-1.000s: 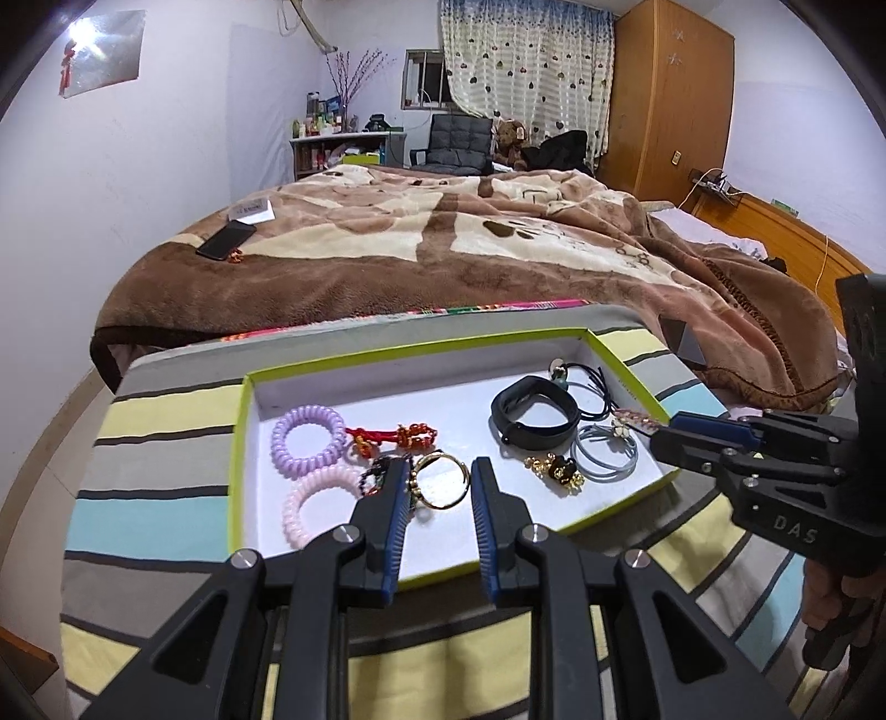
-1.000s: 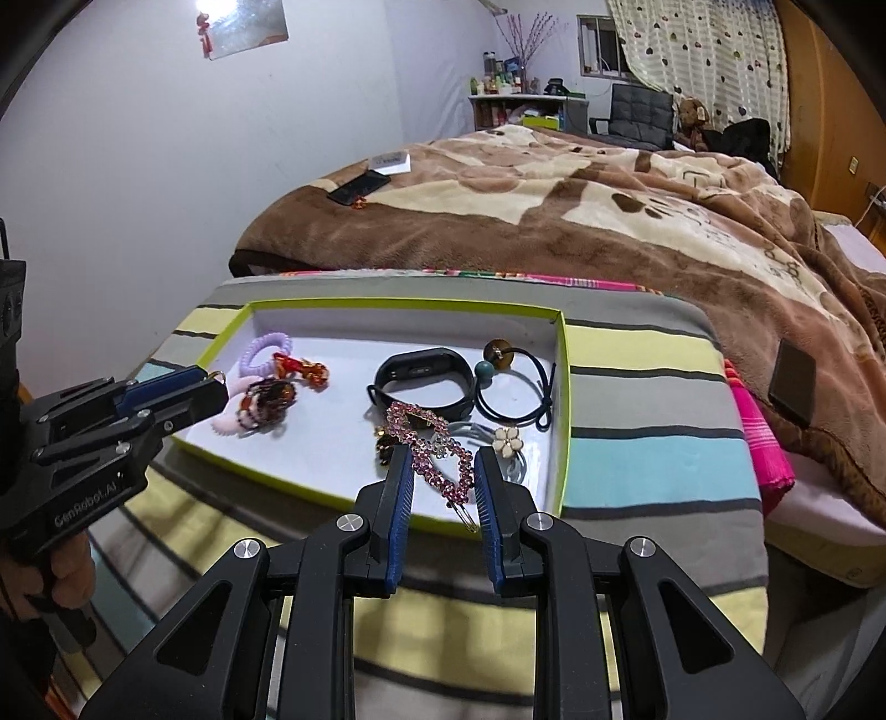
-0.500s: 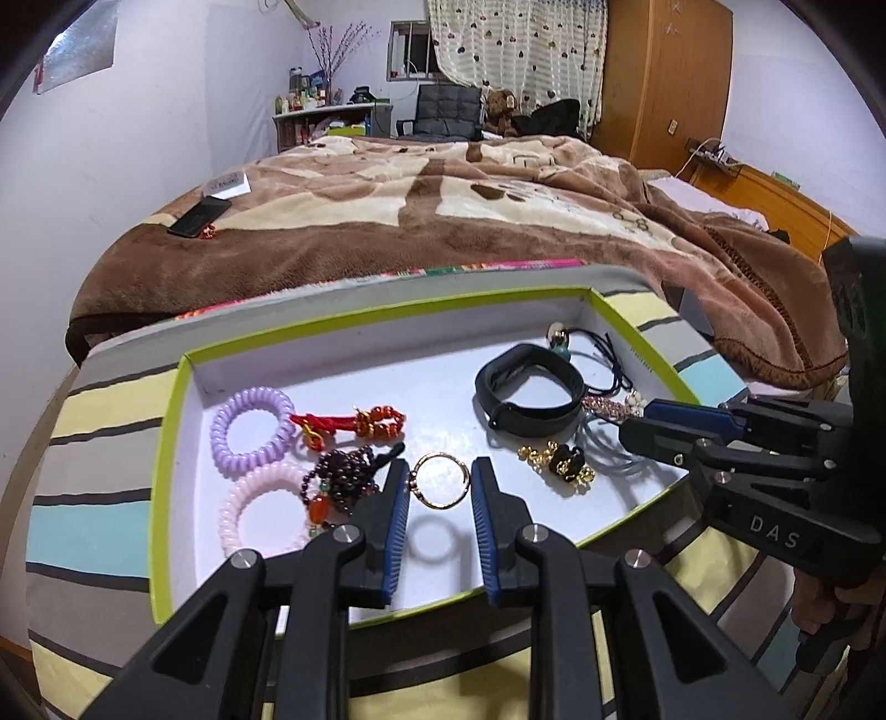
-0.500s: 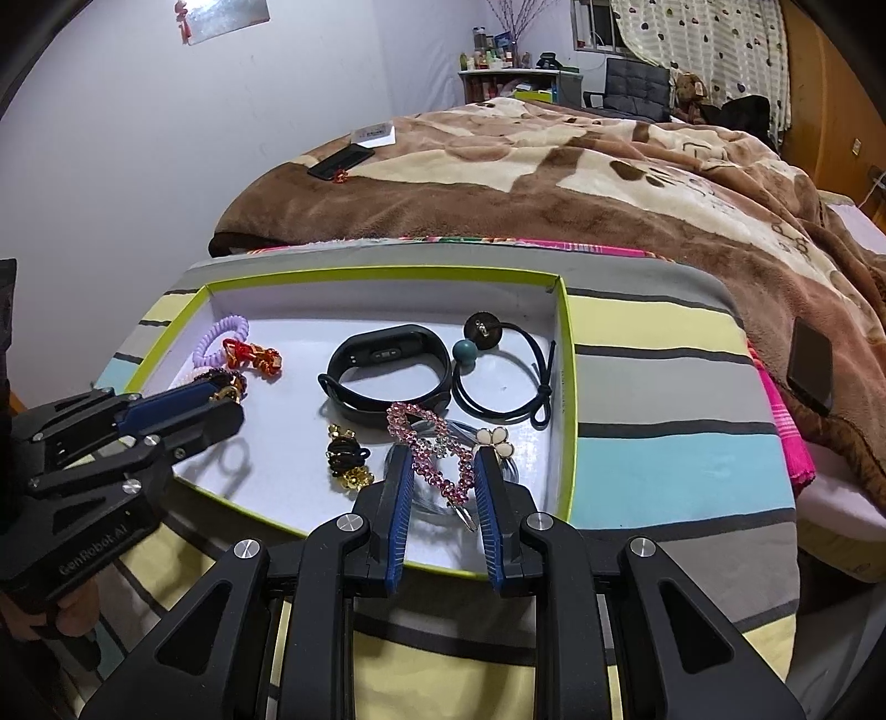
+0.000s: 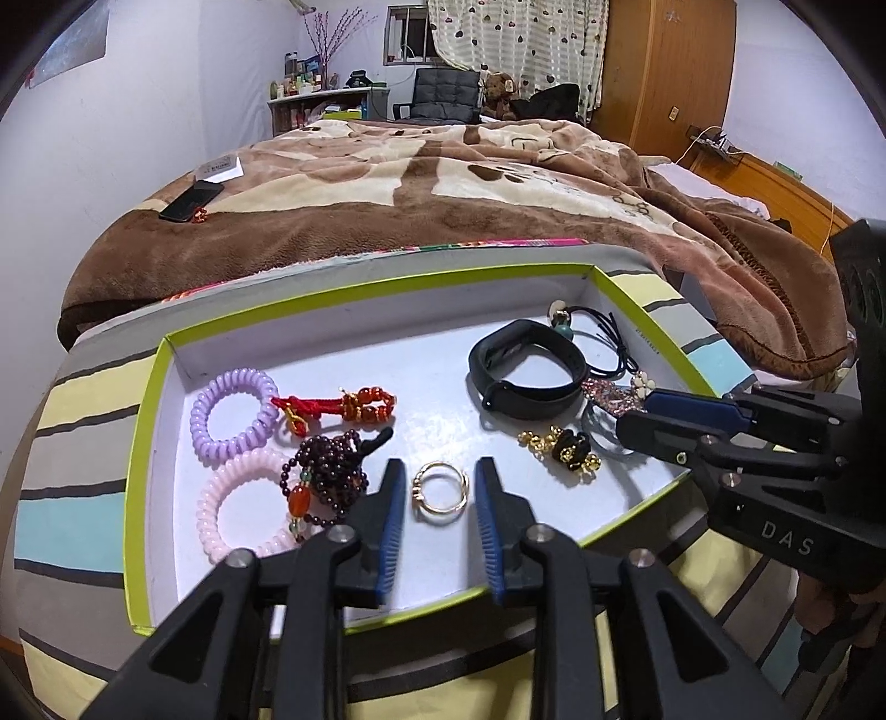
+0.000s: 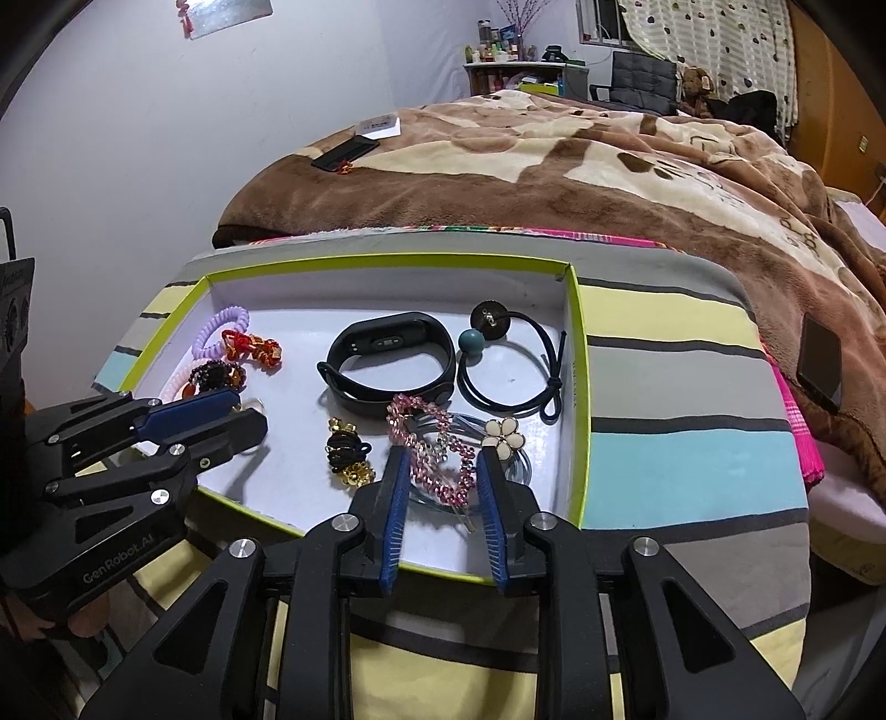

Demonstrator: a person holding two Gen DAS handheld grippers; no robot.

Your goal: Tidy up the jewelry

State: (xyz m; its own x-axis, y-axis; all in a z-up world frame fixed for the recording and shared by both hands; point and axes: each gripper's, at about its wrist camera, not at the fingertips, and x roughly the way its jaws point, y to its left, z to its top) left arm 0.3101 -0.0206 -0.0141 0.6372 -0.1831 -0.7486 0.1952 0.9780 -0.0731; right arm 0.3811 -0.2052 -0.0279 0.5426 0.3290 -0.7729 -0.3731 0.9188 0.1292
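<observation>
Both my grippers are opening over the tray [image 5: 145,387]: left gripper [image 5: 437,482] straddles the gold ring [image 5: 440,487] without pinching, right gripper [image 6: 440,471] spreads around the pink beaded clip [image 6: 426,448].

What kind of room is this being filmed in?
Most likely a home bedroom. A bed with a brown paw-print blanket fills the view, with a wooden wardrobe and heart-patterned curtains behind it. The jewelry tray rests on a striped surface at the bed's foot.

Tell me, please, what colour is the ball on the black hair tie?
The ball is teal, a dull blue-green. The right wrist view shows it best, beside the black wristband.
</observation>
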